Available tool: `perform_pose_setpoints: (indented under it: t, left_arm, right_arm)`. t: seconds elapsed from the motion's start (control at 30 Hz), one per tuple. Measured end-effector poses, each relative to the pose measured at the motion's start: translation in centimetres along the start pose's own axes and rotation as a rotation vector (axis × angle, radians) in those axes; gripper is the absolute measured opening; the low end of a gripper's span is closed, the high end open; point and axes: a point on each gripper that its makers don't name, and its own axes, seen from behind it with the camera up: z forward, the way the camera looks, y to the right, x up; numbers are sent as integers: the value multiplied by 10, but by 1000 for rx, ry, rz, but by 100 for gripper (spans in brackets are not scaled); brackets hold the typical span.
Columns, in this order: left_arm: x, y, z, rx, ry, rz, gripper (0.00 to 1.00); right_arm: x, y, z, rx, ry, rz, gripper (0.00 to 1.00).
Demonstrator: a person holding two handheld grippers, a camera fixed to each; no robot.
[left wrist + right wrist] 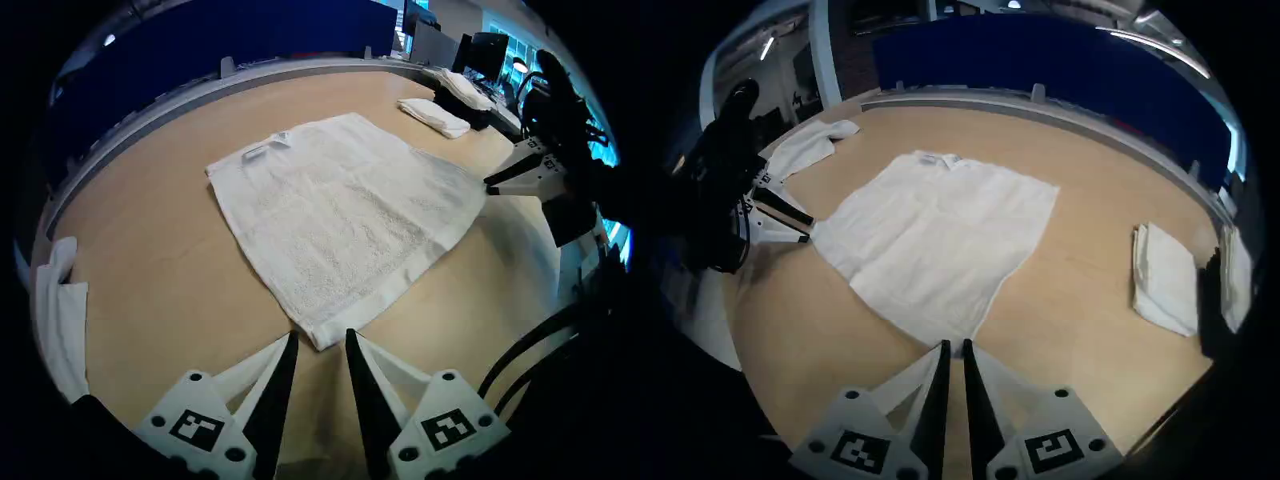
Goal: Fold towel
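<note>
A white towel (344,216) lies flat mid-frame on the wooden surface (160,264). The left claw (320,346), bottom centre, is spread around the towel's near corner. The right claw (954,352) is almost pressed together at another corner; whether it pinches cloth I cannot tell.

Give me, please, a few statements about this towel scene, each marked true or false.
1. The towel lies spread flat on the table. True.
2. The left gripper is clamped shut on a raised corner. False: its fingers stand apart at a corner that lies on the table.
3. The towel is blue. False: it is white.
4. A folded towel lies on the table, apart from the spread one. True.
5. The right gripper points at a corner of the towel. True.
</note>
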Motion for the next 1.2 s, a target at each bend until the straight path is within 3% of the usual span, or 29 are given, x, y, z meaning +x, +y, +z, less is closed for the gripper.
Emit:
perform_pose_setpoints:
  t: [0.23,0.43,0.8,1.2]
  left_arm:
    - [-3,2,6,-7,-13,1,40]
    - [-2,-3,7,4,-12,-27,13]
    - [-1,-2,3,-19,-8,-58,9]
    - [18,-2,-16,-24,24,-89,9]
  right_arm:
    - [0,0,0,4,0,-2,12]
    - [-1,1,0,5,2,-2,12]
    - [1,2,-1,6,10,0,12]
    - [10,2,-10,5,20,-6,12]
